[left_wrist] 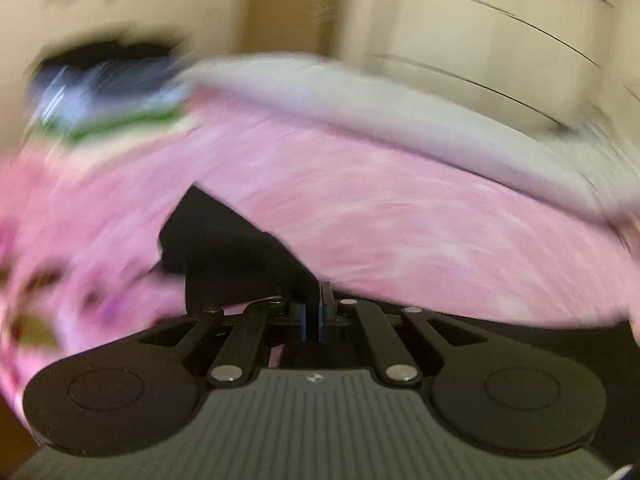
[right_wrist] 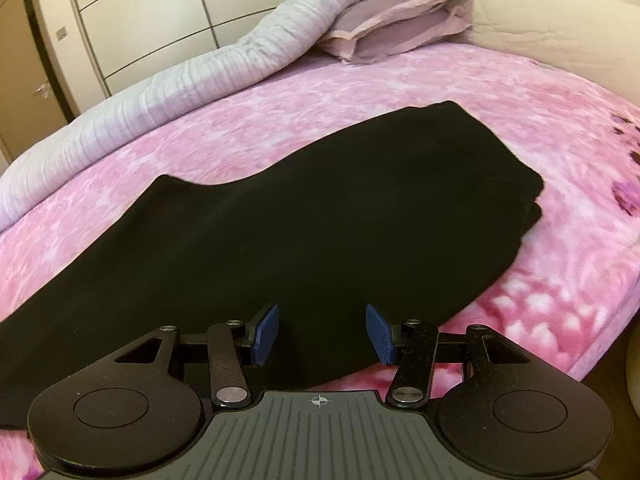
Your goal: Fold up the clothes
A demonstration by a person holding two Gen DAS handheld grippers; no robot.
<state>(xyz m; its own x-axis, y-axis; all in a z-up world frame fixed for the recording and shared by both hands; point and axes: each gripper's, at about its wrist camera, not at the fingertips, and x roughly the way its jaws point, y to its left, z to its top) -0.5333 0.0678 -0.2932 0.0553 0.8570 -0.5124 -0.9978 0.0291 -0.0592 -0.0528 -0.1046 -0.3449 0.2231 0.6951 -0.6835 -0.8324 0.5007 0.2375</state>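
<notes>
Black garment flat on pink blanket | our left gripper pinched on its corner, mid-fold | our right gripper gaped, empty | next: carry corner across.

Each of the 2 cameras rides low behind its own fingers, tilted down and close over the pink blanket. Both views share that blanket and the black garment.
</notes>
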